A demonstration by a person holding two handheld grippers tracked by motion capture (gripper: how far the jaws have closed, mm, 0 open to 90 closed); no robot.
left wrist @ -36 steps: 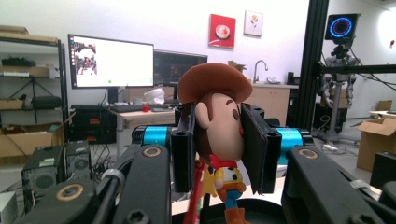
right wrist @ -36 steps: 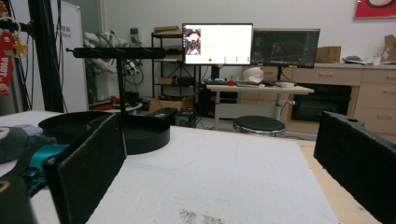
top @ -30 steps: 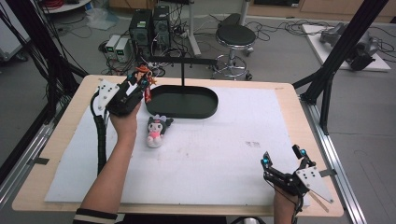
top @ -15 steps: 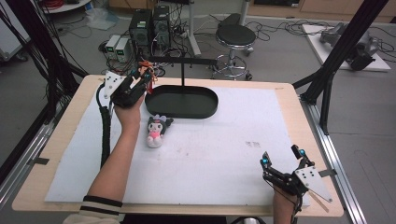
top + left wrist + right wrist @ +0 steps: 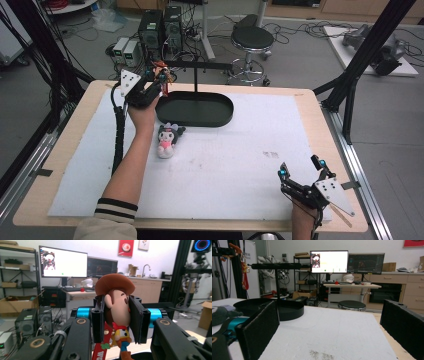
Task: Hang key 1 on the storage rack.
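My left gripper (image 5: 159,84) is shut on a cowboy doll (image 5: 117,305) with a brown hat, and the pads clamp its head from both sides. A red strap (image 5: 100,350) hangs below the doll. In the high view the doll (image 5: 163,79) is held just off the left end of the crossbar (image 5: 200,65) of a black stand with an oval base (image 5: 220,117). A small plush toy (image 5: 167,140) in black, white and pink lies on the white mat in front of the base. At the table's near right corner, my right gripper (image 5: 299,173) rests open with nothing between its pads.
The white mat (image 5: 240,165) covers most of the wooden table. The right gripper view looks across it to the stand (image 5: 277,277), its base (image 5: 292,310) and the plush toy (image 5: 222,312). Computers and a stool (image 5: 252,40) stand on the floor beyond the far edge.
My left gripper has carried the cowboy doll farther back and slightly right, closer to the left end of the crossbar. The right gripper and the plush toy have not moved.
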